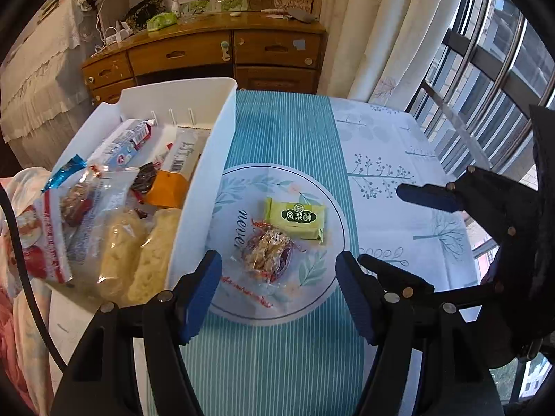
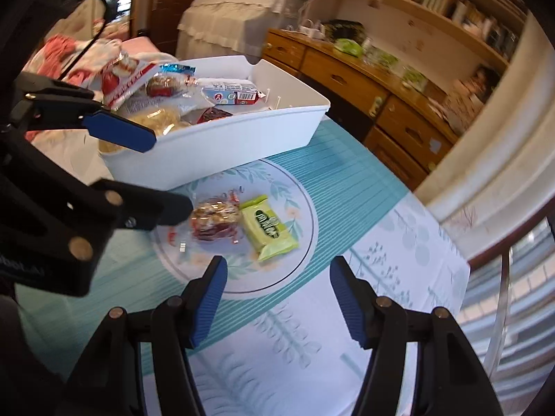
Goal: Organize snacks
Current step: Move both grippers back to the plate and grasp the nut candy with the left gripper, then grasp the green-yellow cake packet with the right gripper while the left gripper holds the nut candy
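Note:
A green pineapple-cake packet [image 1: 296, 218] [image 2: 269, 227] and a clear-wrapped nut-and-date snack [image 1: 269, 253] [image 2: 215, 220] lie side by side on the tablecloth's printed circle. A white bin [image 1: 204, 159] [image 2: 222, 138] at the left holds several wrapped snacks. My left gripper [image 1: 279, 298] is open just short of the date snack; in the right wrist view it [image 2: 163, 176] hovers beside that snack. My right gripper [image 2: 274, 306] is open and empty, near the green packet; one of its fingers [image 1: 428, 197] shows at the right of the left wrist view.
The table has a teal striped and white leaf-print cloth [image 1: 399, 159]. A wooden dresser [image 1: 208, 55] with clutter stands behind, curtains and a window [image 1: 485, 79] at the right, a bed with bedding [image 2: 104, 45] at the left.

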